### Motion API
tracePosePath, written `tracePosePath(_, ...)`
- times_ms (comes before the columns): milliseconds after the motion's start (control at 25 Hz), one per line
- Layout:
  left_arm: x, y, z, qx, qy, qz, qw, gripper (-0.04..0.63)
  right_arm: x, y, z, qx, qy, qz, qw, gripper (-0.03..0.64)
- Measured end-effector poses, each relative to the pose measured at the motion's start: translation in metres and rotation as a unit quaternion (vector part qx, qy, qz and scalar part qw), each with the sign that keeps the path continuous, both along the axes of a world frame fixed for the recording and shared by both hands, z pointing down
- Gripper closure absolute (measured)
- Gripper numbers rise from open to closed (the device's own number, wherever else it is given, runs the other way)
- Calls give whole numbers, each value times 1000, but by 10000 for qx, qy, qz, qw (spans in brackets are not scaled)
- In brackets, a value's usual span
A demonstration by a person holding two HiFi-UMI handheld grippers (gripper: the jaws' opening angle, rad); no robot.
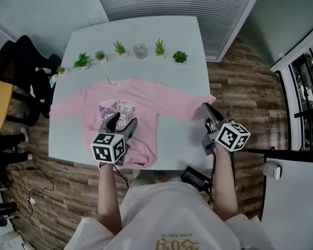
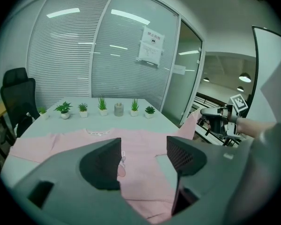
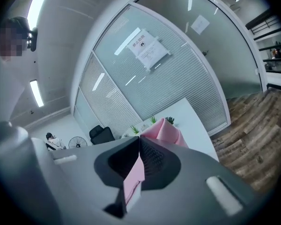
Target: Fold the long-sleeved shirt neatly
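Note:
A pink long-sleeved shirt (image 1: 146,100) with a cartoon print lies front up on the white table (image 1: 177,139). My left gripper (image 1: 122,120) hangs open just above the shirt's lower front, nothing between its jaws. In the left gripper view this gripper (image 2: 143,161) looks over the shirt (image 2: 140,146). My right gripper (image 1: 206,107) is shut on the shirt's right sleeve and holds it lifted off the table's right edge. The right gripper view shows the pink sleeve (image 3: 164,131) pinched in that gripper (image 3: 139,146), with the cuff hanging back between the jaws.
A row of small potted plants (image 1: 120,48) and a grey pot (image 1: 140,50) stands along the table's far edge. A black office chair (image 1: 26,66) sits at the left. A black device (image 1: 197,178) hangs below the near edge. Glass walls with blinds lie behind.

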State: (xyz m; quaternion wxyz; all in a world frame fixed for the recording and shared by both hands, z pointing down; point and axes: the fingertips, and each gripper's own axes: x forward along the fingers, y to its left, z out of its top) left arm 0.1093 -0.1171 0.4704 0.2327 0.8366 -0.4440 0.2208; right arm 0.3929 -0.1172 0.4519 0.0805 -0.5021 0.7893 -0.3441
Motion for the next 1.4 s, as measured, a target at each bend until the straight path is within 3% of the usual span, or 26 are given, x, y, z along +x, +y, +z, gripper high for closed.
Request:
tracePosePath(560,-136,-25,-1,-72,234,-245,9994,275,-132,-45,-42,291,555,-521,9967,598)
tracePosePath(920,-191,-45,12,-120,516,-273,9982,273,-238,-80,-44,353,899,-1245,9875,598)
tracePosePath(1400,-255,-70,33,-204,791,-624,9947,272,-370,-131,-47,423,819,-2147,9723,598)
